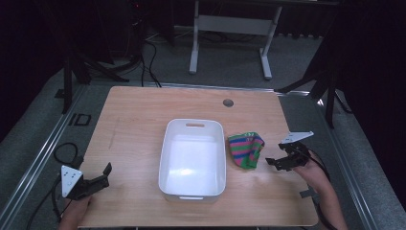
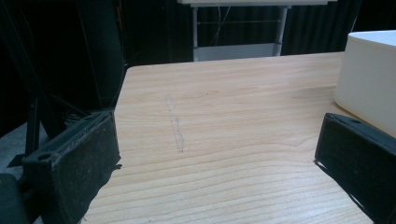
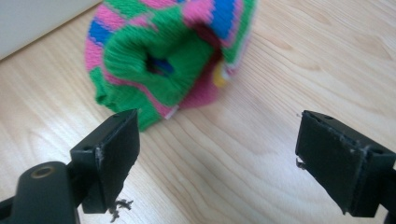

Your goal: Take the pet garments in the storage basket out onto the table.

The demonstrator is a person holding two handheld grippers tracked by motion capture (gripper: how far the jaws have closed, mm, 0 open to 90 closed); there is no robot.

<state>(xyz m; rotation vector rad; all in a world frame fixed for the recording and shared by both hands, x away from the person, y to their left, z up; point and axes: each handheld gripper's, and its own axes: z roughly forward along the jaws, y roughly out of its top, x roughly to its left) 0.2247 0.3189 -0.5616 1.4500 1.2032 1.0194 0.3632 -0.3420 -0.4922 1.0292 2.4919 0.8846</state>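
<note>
Sock (image 3: 173,56), striped green, pink, blue

The left hand-held gripper (image 2: 219,158) has its black jaws spread wide over the bare wooden table (image 2: 224,107) — a white tub (image 2: 373,79) stands at the right edge, beyond the right jaw.

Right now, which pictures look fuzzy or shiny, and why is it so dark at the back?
High view: light glares off the tub's floor, and the room behind the table is unlit. Right gripper view: the striped sock is close and blurry, while the fingers look sharp. Left gripper view: the wood grain is crisp.
</note>
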